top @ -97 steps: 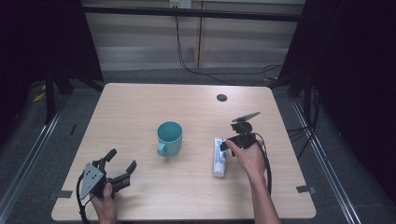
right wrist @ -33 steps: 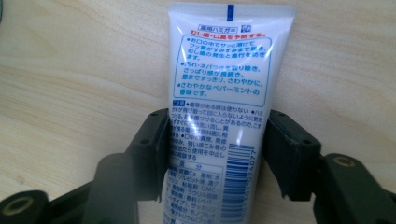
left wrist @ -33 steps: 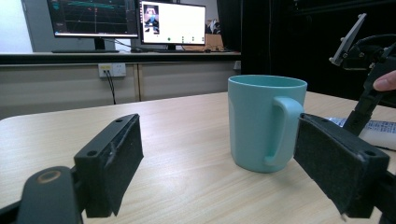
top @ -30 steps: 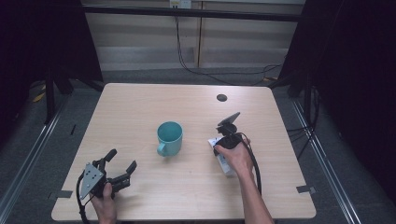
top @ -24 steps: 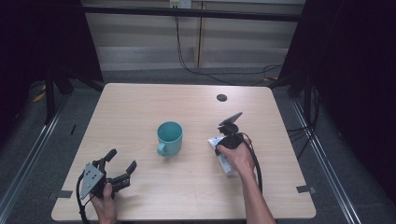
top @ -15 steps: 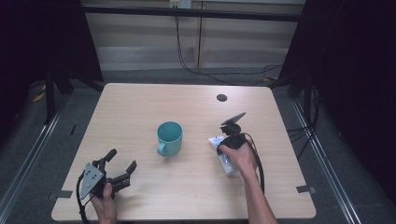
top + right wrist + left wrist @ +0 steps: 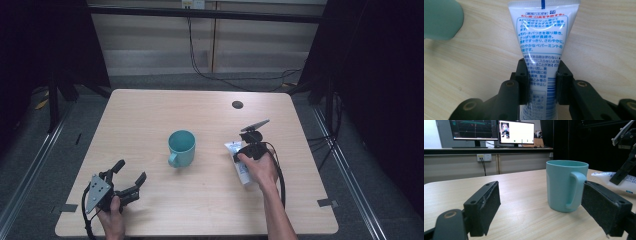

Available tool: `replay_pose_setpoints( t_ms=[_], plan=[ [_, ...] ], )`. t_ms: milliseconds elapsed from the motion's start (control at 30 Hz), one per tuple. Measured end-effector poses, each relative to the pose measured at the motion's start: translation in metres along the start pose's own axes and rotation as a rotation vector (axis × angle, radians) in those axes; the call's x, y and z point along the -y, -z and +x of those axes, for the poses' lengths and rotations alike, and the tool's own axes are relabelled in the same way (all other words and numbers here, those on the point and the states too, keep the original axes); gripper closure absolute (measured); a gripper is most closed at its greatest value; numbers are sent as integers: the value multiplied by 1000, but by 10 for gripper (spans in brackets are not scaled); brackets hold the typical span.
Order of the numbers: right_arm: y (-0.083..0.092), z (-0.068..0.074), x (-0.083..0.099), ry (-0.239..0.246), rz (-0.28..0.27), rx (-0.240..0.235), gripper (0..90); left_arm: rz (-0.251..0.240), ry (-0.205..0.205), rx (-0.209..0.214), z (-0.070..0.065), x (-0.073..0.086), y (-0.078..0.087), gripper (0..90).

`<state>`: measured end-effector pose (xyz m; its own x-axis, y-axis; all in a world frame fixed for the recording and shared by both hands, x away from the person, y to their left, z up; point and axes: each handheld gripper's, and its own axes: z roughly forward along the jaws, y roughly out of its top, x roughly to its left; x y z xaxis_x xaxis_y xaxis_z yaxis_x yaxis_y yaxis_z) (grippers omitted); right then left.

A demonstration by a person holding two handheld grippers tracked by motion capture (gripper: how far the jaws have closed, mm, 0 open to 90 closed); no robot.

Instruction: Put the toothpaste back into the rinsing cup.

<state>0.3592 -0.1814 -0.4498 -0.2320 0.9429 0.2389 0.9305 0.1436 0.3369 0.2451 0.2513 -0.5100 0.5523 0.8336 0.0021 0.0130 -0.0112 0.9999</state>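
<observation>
right gripper [image 7: 541, 82] clamps tube [image 7: 541, 37]; left gripper [image 7: 127, 179] gapes empty near table [image 7: 150, 220] edge.

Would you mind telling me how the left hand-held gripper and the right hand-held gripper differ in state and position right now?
The left hand-held gripper is open with nothing between its jaws, while the right hand-held gripper is shut on the white tube. The left one sits near the table's front-left corner, apart from the teal mug; the right one is right of the mug, over the tube. Both are held by a hand and have black jaws.
</observation>
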Motion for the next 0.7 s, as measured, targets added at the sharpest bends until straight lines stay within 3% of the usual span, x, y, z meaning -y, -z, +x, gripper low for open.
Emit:
replay_pose_setpoints(
  t_ms=[200, 500, 700],
  plan=[
    [5, -1, 2, 17, -22, -21, 699, 0, 1, 0, 0, 0, 0, 156],
    [18, -5, 8, 22, -118, -74, 701, 0, 5, 1, 0, 0, 0, 156],
    [21, -9, 13, 30, -162, -74, 702, 0, 2, 0, 0, 0, 0, 156]
  ],
)
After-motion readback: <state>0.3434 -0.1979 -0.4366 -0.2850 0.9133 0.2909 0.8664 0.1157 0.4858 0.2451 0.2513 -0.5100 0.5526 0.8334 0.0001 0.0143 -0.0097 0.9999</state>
